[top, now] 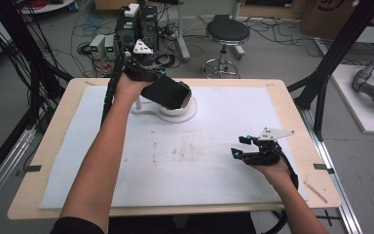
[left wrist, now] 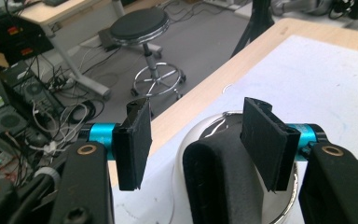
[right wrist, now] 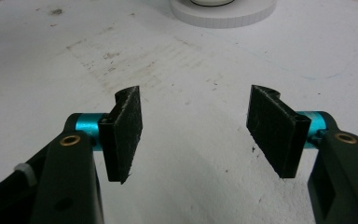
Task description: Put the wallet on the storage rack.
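You are working at the far left of the table, where the black pouch [top: 167,92] is sitting in the white bowl [top: 181,109] on its round stand [top: 143,108]. Your left gripper [left wrist: 196,140] is standing about half open, its pads straddling the pouch's top edge without pressing it. Lift straight up and away so neither pad is dragging the pouch out. Your right gripper [right wrist: 200,133] is waiting wide open and empty at the near right.

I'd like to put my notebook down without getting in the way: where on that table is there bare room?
The white mat lies bare across its middle and near edge, between the left forearm and the right gripper, and at its far right corner. It is crowded at the far left, where the left gripper hovers over the black object on the white stand.
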`<state>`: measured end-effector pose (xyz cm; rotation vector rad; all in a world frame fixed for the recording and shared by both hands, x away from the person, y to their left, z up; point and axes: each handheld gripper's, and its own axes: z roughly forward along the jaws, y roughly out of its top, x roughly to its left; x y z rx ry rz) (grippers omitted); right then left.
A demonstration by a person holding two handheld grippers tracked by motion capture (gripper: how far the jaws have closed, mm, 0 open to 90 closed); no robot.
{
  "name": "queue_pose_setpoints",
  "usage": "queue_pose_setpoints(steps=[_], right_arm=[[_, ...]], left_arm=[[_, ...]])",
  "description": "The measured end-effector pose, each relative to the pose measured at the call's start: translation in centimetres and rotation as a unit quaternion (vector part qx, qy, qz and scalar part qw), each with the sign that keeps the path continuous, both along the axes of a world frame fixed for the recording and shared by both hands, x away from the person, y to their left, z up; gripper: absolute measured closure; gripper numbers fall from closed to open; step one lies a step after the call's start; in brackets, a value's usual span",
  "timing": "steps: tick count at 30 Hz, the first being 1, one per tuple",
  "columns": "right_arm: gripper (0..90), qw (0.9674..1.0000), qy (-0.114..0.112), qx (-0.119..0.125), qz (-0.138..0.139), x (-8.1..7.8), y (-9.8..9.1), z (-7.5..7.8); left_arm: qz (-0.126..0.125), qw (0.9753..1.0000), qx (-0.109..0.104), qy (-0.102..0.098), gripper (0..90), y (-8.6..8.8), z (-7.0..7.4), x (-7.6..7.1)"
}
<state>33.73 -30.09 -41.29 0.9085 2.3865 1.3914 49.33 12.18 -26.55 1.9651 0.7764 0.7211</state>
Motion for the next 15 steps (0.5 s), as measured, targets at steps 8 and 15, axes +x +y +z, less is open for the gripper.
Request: queue_pose_setpoints(steps=[8,15], right_arm=[[36.5,1.0,-0.004,0.001,0.001,-0.1,0.1,0.1],[36.4,1.0,-0.002,0.003,0.004,-0.2,0.3,0.1]], left_arm=[[-0.043,0.9988,-0.021,-0.011,50.7,0.0,1.0,-1.7],[-0.082,0.9965,-0.013,0.012,62.8,-0.9,-0.9,-2.7]])
